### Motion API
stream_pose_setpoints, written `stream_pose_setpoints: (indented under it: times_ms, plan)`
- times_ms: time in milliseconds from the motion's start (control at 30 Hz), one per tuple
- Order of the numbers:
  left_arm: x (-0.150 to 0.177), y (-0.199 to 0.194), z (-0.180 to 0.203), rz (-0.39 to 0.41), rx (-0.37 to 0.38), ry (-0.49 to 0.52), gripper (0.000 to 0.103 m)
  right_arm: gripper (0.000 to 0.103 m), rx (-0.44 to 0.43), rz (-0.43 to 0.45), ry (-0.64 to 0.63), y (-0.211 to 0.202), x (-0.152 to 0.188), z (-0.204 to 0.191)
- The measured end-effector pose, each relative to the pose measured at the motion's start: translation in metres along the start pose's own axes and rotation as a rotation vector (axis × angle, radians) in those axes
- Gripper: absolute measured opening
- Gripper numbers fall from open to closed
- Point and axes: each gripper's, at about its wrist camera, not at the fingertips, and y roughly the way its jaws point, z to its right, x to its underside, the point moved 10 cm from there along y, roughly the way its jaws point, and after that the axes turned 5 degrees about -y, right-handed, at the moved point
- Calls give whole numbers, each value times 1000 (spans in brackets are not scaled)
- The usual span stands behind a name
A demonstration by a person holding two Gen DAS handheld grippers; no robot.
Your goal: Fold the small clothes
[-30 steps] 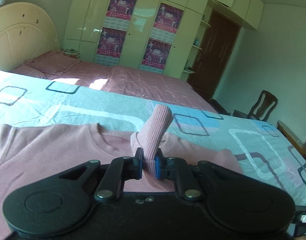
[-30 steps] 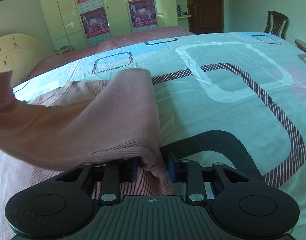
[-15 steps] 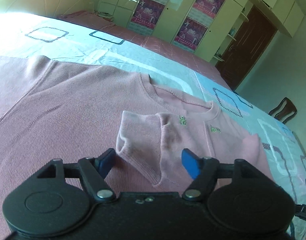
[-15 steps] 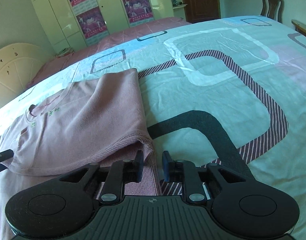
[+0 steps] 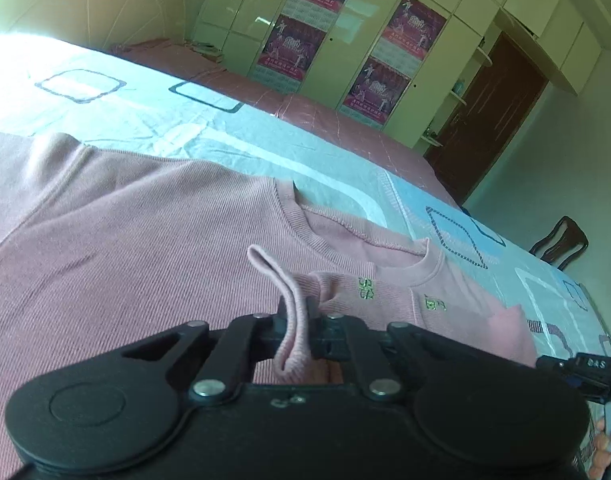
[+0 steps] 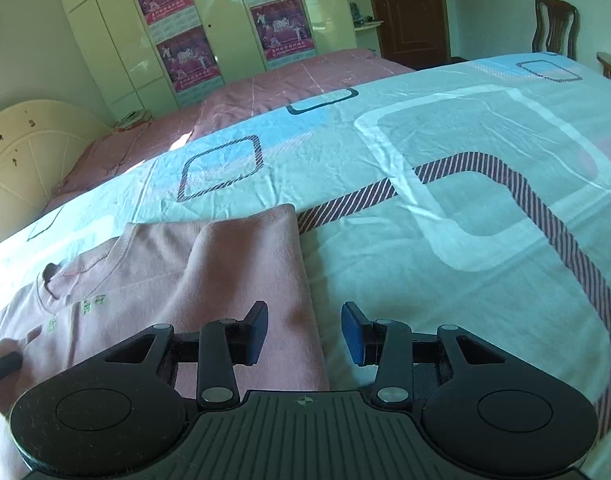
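Bedroom, pale wardrobe [image 6: 209,32] with posters, dark door [image 5: 489,120], chair [image 6: 553,24] in corner. Bed [image 6: 445,184] has light blue sheet with rounded-square print; a second pink cover lies beyond it. Pink shirt [image 5: 137,240] lies flat on the sheet, neckline facing the wardrobe side, small green lettering below the collar.

Left gripper [image 5: 299,334]: jaws together, clamped on a cuff [image 5: 289,300], which stands up as a narrow loop between them, over the chest area. Right gripper [image 6: 303,332]: jaws wide apart, holding nothing, hovering at the shirt's right folded edge [image 6: 301,280], one jaw over fabric, the other over bare sheet.

Step, as I judge it: sleeve fold-in. Right side looks already turned over the body; the left gripper is mid-placement of the cuff. Next move likely calls for laying the cuff flat across the chest without dragging the layer under it, then opening the jaws. Risk: cuff bunches or springs back as a loop.

Hidden/unclear: hem and lower body cut off behind both gripper bodies. Shirt's far left side runs out of view. Can't tell how the sleeve runs below the jaws. Lettering too small to read. A dark part at far left of the right view is probably the other gripper, not certain.
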Motion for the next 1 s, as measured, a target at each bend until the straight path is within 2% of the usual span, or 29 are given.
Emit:
stream_pose_setpoints:
  times_ms: [100, 233, 300, 367, 400, 467, 567, 600, 633, 667, 700, 767, 833, 900, 1000]
  plan:
    - [-1, -14, 2, 50, 0, 36, 5, 40, -37, -13, 41, 21, -10, 2]
    - [-2, -23, -5, 103, -41, 70, 5, 40, -54, -19, 2, 33, -18, -7]
    - [2, -11, -14, 62, -77, 71, 6, 8, -26, -25, -36, 35, -18, -10]
    - [8, -1, -17, 19, -100, 90, 6, 7, 11, -4, -65, 31, -18, -11]
    - [9, 1, -17, 16, -109, 102, 9, 6, 58, 6, -83, 32, -17, -6]
    - [8, 0, -15, 11, -127, 116, 12, 6, 75, 14, -86, 31, -15, -3]
    - [4, -6, -16, 1, -150, 127, 40, 7, 71, 34, -143, 20, -18, -14]
    - [3, -10, -18, 5, -162, 127, 61, 11, 58, 43, -153, 15, -20, -19]
    - [2, -15, -19, 11, -166, 125, 76, 14, 43, 53, -153, 9, -19, -23]
    - [2, -19, -20, 19, -167, 126, 77, 23, 26, 69, -156, 2, -18, -29]
    - [3, -23, -20, 15, -169, 130, 77, 36, 23, 77, -165, -2, -14, -33]
    - [6, -28, -22, -5, -174, 136, 77, 50, 30, 85, -196, -7, -4, -41]
    - [11, -30, -26, -25, -194, 152, 77, 50, 82, 55, -247, -3, 10, -38]
    - [20, -28, -33, -76, -231, 170, 76, 50, 109, -14, -207, 7, 23, -23]
    - [20, -38, -35, -82, -237, 162, 76, 50, 107, 4, -186, -9, 20, -21]
